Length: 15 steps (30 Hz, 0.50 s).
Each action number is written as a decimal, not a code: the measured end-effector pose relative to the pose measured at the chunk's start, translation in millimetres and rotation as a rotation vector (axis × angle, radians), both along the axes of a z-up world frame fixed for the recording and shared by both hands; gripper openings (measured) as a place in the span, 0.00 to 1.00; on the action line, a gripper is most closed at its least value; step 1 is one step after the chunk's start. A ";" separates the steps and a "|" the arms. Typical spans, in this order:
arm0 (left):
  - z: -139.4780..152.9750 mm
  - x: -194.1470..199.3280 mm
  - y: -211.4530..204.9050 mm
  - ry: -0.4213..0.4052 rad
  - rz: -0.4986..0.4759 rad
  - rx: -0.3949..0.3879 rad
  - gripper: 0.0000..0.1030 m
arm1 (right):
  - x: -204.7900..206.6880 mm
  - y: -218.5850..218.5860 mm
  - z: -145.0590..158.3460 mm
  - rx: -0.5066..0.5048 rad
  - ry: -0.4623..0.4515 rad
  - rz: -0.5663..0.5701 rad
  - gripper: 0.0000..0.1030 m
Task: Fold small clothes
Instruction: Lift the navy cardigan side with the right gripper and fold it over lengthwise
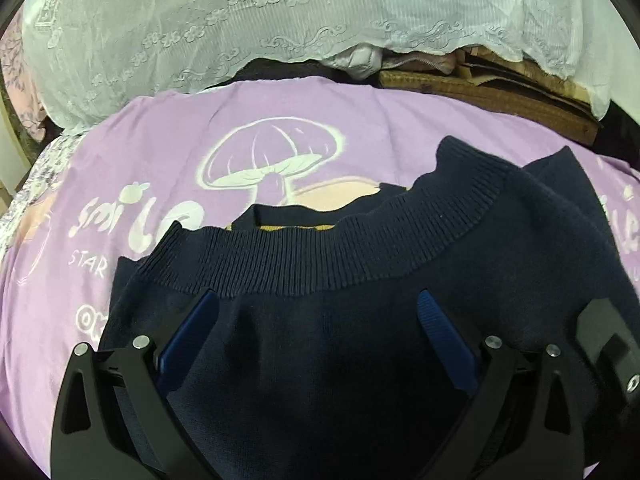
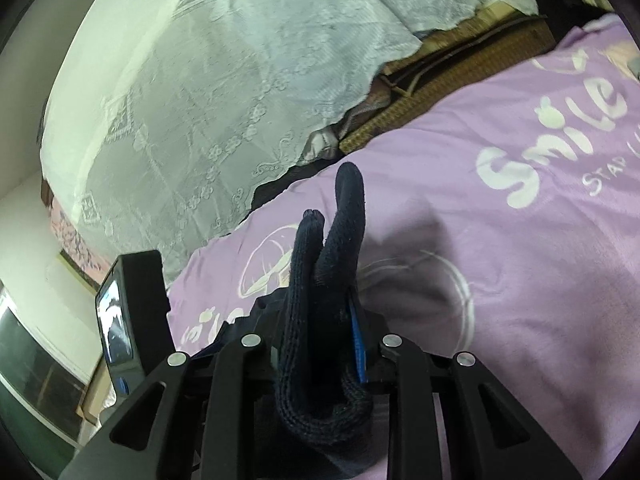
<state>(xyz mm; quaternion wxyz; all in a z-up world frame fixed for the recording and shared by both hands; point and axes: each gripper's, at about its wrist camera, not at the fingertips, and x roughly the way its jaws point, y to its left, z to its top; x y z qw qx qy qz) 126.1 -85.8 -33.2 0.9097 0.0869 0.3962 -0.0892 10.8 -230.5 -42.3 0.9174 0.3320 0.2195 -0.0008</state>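
A navy knit sweater (image 1: pixel 320 352) lies on the purple sheet (image 1: pixel 168 168), its ribbed neckline (image 1: pixel 304 256) facing away from me. My left gripper (image 1: pixel 316 304) hangs open just over it, blue fingertips (image 1: pixel 430 312) spread wide behind the collar, cloth under them but not pinched. In the right wrist view my right gripper (image 2: pixel 320 320) is shut on a bunched fold of the navy sweater (image 2: pixel 320 280), raised off the sheet. The fold sticks up past the jaws and hides the left pad; the blue right pad (image 2: pixel 359 344) shows.
The purple sheet (image 2: pixel 520 240) carries a mushroom print (image 1: pixel 272 160) and white lettering. A white lace cover (image 1: pixel 240 32) hangs behind it over brown woven mats (image 1: pixel 500 96). A black device with a screen (image 2: pixel 120 320) sits left of the right gripper.
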 end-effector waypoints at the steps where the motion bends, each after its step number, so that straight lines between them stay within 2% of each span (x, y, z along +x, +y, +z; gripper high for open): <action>1: 3.0 -0.6 0.2 -0.020 -0.004 0.010 0.94 | -0.1 4.3 2.1 -0.012 -0.001 0.000 0.24; 5: 10.8 4.5 7.2 -0.040 -0.007 0.023 0.94 | 1.8 16.0 8.8 -0.036 -0.005 0.010 0.24; 15: 17.9 16.9 49.1 -0.042 0.039 -0.028 0.93 | 16.8 60.3 26.5 -0.120 -0.003 0.042 0.24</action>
